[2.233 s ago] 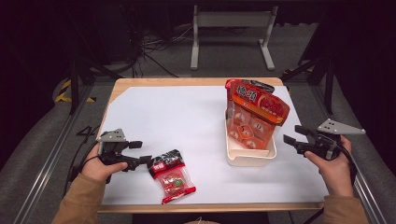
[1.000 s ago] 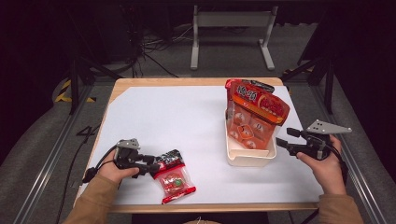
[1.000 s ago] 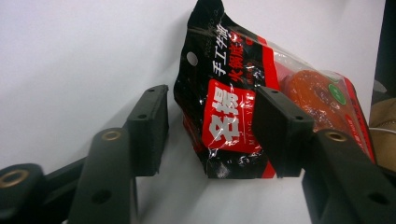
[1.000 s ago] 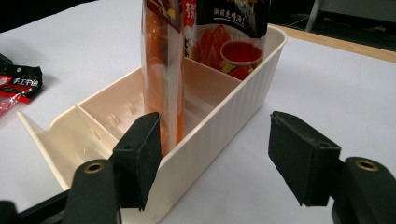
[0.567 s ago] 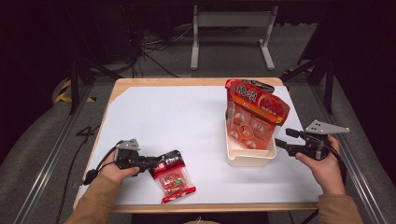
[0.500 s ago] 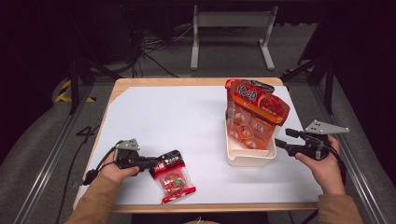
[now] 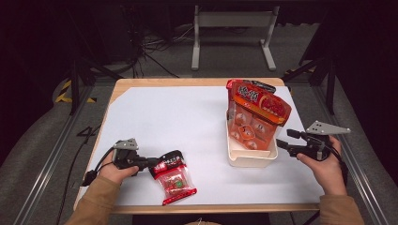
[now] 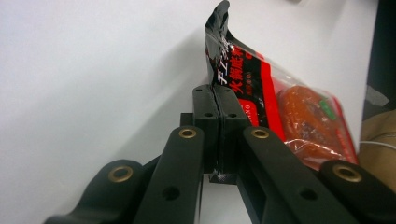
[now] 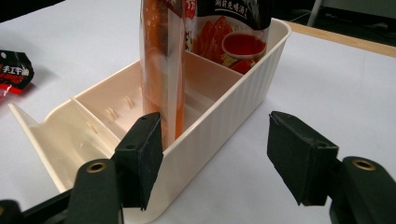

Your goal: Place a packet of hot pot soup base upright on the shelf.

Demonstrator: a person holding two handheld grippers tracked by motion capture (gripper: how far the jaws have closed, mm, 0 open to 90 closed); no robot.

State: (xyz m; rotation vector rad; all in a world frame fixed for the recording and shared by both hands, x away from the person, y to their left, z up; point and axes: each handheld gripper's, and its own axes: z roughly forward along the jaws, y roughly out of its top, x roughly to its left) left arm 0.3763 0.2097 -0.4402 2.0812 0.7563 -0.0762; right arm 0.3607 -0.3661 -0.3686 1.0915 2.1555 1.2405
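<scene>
Dim room, grey carpet

Wood-edged white surface (image 7: 187, 117); metal stand (image 7: 233, 28) and cables (image 7: 155, 44) on the floor (image 7: 47, 136) beyond.

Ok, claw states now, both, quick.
Left claw: jaws just closed, shut on the snack pack by its black top edge.
Right claw: open, holding nothing, beside the bin.

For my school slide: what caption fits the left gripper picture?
The left gripper pinches the black top edge of a red snack packet on the white table.
</scene>
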